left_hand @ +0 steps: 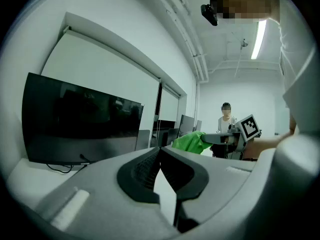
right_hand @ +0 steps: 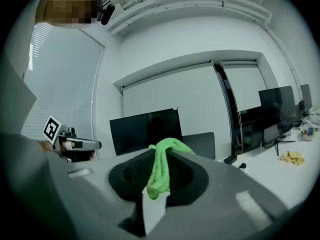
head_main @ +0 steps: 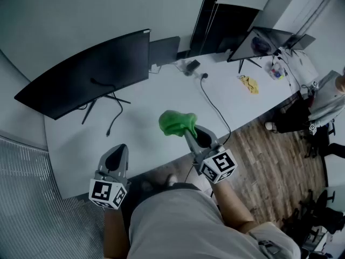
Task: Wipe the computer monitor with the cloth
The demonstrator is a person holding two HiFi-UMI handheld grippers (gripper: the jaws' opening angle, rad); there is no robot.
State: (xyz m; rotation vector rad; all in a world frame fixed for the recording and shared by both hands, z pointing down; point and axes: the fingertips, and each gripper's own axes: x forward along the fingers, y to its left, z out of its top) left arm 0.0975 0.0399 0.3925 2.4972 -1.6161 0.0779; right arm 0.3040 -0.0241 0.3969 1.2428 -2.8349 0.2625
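Note:
A wide black monitor (head_main: pixel 91 74) stands on the white desk (head_main: pixel 156 107) at the left, its screen dark; it also shows in the left gripper view as the monitor (left_hand: pixel 80 121) and in the right gripper view as the monitor (right_hand: pixel 145 130). My right gripper (head_main: pixel 188 129) is shut on a green cloth (head_main: pixel 176 123), held above the desk's near middle, apart from the screen. The cloth (right_hand: pixel 162 171) hangs bunched between the jaws. My left gripper (head_main: pixel 115 156) is shut and holds nothing, near the desk's front edge, below the monitor.
A black cable (head_main: pixel 215 109) runs across the desk to the front edge. A yellow rag (head_main: pixel 249 83) lies to the right, near a second monitor (head_main: pixel 257 43). A small dark panel (head_main: pixel 163 50) stands behind the first monitor. A person (head_main: pixel 329 99) sits at far right.

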